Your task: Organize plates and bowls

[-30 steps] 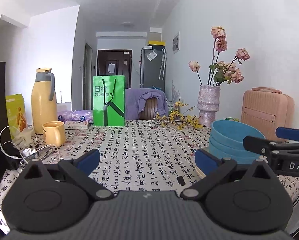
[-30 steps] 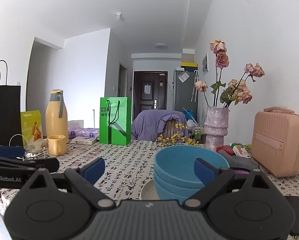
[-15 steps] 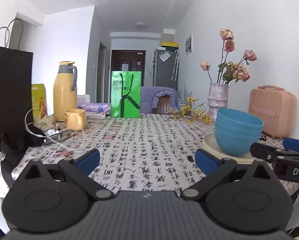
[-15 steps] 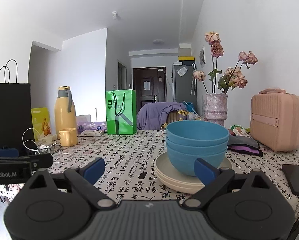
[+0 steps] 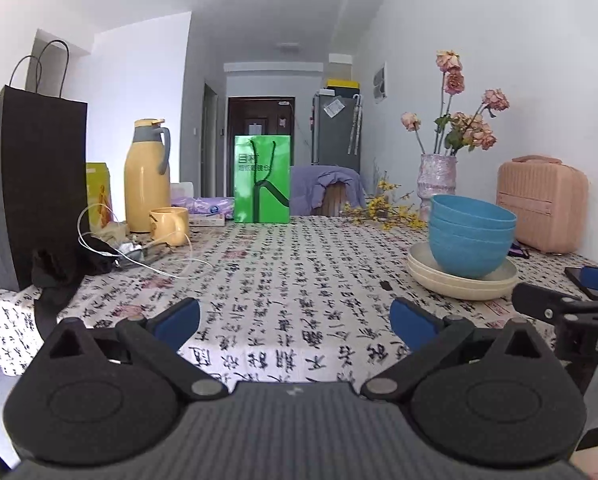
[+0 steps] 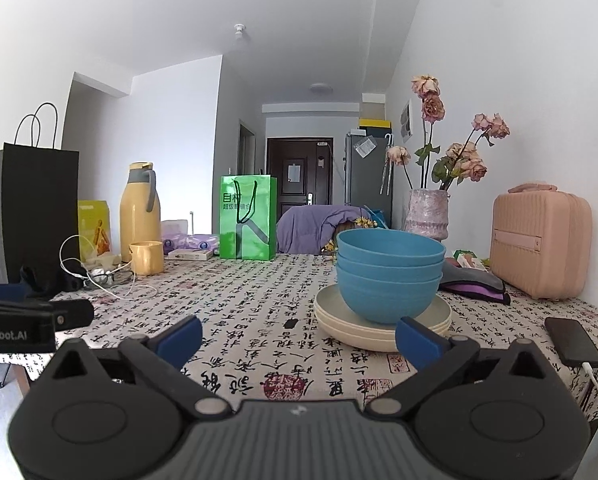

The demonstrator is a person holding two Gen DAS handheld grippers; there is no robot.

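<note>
On the table (image 6: 259,344), toward the right side, sit the blue bowls (image 6: 389,280), nested one inside another and upright, resting on the cream plates (image 6: 379,330), which lie flat in a neat pile. Already stacked, then, bowls together and plates together, so could be a tidy job done or a pile waiting to be taken apart; cannot tell which from one look. Straight ahead and a little to the right of the right gripper (image 6: 299,338) stands the pile, near, with the right blue finger pad (image 6: 417,342) just in front of the plate rim. Fingers spread wide apart, holding nothing. Well off to the right of the left gripper (image 5: 295,320) sits the same pile (image 5: 471,240), farther away. Fingers spread wide there too, holding nothing. Nearer by a good bit: the right one. No long side to the pile, round all the way, so any side works the same. Close by on the right lies a dark phone (image 6: 573,340) with a cable, and behind stands a vase (image 6: 427,214) of dried roses. Best kept clear of both.
</note>
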